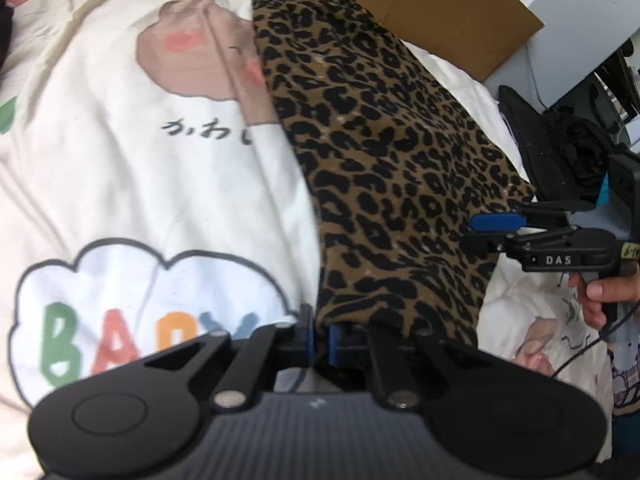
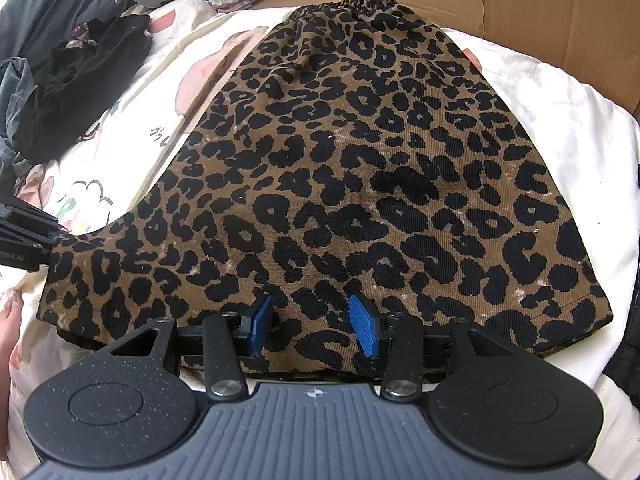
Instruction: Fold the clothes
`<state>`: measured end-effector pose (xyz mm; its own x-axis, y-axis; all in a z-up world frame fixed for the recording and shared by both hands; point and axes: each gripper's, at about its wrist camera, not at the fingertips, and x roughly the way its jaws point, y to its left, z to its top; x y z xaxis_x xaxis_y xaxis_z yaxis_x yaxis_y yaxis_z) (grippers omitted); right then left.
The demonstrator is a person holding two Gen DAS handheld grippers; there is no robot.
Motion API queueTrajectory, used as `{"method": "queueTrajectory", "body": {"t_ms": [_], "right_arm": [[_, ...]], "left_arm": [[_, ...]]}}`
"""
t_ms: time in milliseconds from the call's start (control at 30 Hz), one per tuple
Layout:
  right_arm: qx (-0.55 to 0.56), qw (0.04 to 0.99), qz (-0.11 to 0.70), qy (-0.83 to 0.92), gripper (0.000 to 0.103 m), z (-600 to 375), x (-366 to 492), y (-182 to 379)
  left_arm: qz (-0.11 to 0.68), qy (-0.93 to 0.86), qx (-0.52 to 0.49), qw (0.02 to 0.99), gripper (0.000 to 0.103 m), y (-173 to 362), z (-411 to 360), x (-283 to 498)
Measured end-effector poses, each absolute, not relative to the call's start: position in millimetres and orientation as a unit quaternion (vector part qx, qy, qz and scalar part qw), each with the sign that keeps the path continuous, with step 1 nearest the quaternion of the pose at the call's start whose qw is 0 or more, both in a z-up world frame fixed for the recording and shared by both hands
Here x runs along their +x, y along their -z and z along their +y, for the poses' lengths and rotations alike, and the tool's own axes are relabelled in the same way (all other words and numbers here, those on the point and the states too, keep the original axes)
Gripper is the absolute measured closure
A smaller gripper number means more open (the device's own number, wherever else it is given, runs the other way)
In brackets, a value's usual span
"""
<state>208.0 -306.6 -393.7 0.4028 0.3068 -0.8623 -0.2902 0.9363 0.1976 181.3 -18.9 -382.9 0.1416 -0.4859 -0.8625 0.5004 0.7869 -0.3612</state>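
Leopard-print skirt spread flat on a white printed bedsheet, elastic waistband at the far end near a cardboard sheet, hem at the near end by both tools. Cartoon prints and coloured "BABY" letters on the sheet just left of the skirt in the left wrist view.

Left tongs down at the near left corner of the hem, blue pads nearly together, closed on the edge of the leopard fabric, which drapes over the right finger. Pinch itself partly hidden under the cloth, so not totally clear how much fabric sits between the pads.

Right tongs about half open, blue pads standing apart over the middle of the hem, nothing gripped. Hard to say whether the tips touch the cloth. Same tool visible from the left wrist view at the skirt's right edge, with a hand around its handle.

Off to the left in the right wrist view: a heap of black clothing and some grey fabric, well apart from the skirt.
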Motion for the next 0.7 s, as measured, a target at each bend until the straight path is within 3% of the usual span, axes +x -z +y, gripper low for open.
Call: {"method": "queueTrajectory", "body": {"t_ms": [233,400,500,633,700], "right_arm": [[0.009,0.838,0.517,-0.176,0.053,-306,208,394],[0.009,0.838,0.517,-0.174,0.053,-306,208,393],[0.009,0.838,0.517,-0.174,0.053,-305,208,393],[0.008,0.838,0.518,-0.175,0.053,-305,208,393],[0.007,0.837,0.518,-0.176,0.053,-305,208,393]], "left_arm": [[0.581,0.317,0.04,0.749,0.1,377,-6,175],[0.585,0.316,0.012,0.747,0.096,362,8,179],[0.585,0.332,-0.023,0.739,0.087,353,13,179],[0.583,0.344,-0.062,0.733,0.053,351,11,177],[0.584,0.353,-0.069,0.728,0.052,355,8,175]]}}
